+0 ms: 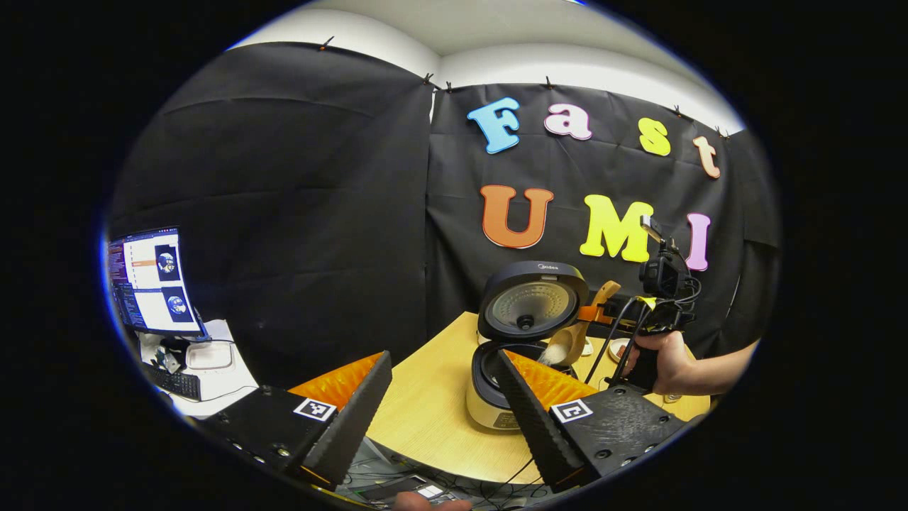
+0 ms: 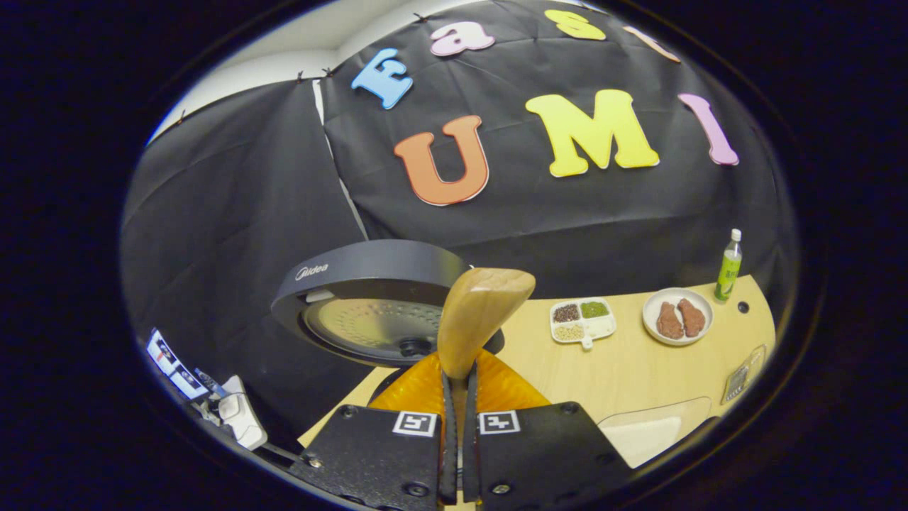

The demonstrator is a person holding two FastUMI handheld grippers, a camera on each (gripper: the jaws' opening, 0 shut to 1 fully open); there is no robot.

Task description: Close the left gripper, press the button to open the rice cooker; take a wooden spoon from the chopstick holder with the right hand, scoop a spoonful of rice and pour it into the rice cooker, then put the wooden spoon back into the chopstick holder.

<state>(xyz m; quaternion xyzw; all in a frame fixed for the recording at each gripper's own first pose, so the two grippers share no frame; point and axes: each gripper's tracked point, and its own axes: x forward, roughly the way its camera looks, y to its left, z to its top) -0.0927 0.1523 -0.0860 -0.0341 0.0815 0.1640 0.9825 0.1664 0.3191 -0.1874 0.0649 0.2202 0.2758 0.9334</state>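
Note:
The rice cooker (image 1: 496, 397) stands on the wooden table with its lid (image 1: 530, 301) raised. Just right of the lid, the wooden spoon (image 1: 567, 344) tilts bowl-down over the pot, with white rice at its lower edge. My right gripper (image 1: 592, 314), held by a hand (image 1: 670, 365), is shut on the spoon's handle. In the right gripper view the handle end (image 2: 486, 309) rises from between the shut fingers of my right gripper (image 2: 459, 380), in front of the cooker's lid (image 2: 369, 298). My left gripper (image 1: 443, 362) hangs open and empty, near the table's front edge, left of the cooker.
A divided tray of grains (image 2: 583, 319), a plate with brown pieces (image 2: 677, 316) and a green bottle (image 2: 728, 266) sit at the table's far right. A white container (image 2: 652, 433) lies near the right gripper. A monitor (image 1: 152, 280) and keyboard (image 1: 174, 383) stand off to the left.

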